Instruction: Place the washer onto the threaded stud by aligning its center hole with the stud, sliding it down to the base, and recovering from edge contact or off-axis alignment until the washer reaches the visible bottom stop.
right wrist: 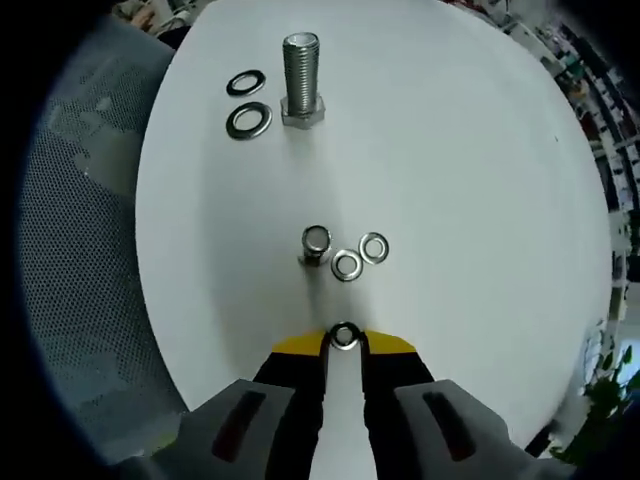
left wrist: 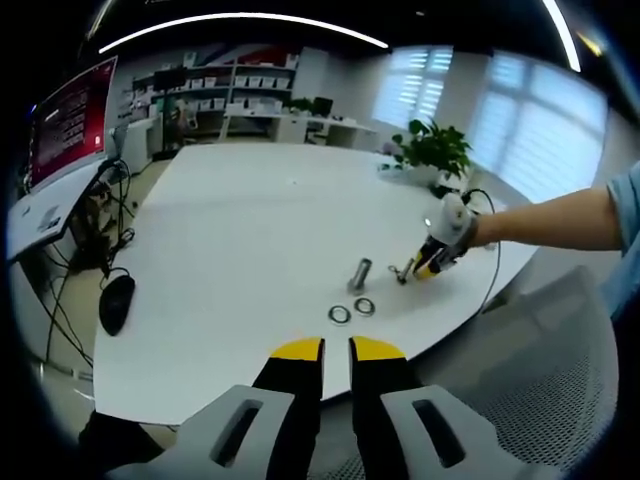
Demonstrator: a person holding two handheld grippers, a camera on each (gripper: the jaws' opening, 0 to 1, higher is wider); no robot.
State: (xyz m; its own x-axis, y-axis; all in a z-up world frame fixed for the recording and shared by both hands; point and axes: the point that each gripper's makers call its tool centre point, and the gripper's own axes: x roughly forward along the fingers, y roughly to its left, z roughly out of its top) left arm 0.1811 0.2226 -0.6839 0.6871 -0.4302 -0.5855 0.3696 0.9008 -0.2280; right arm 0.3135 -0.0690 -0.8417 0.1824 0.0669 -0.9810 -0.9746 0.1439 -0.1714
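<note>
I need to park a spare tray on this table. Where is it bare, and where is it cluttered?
Bare: the wide table stretch between the big bolt and the far plant, and the side toward the mouse. Crowded: around the big bolt with its two large washers, and the small stud with two small washers, just ahead of the right gripper.

— What is hidden at the right tongs (right wrist: 344, 343)?
— Part of the washer (right wrist: 344, 336) is covered by the yellow tips.
— And in the left gripper view?
— The small stud (left wrist: 404, 271) is too tiny to be made out; the sleeve (left wrist: 625, 215) is cut off.
</note>
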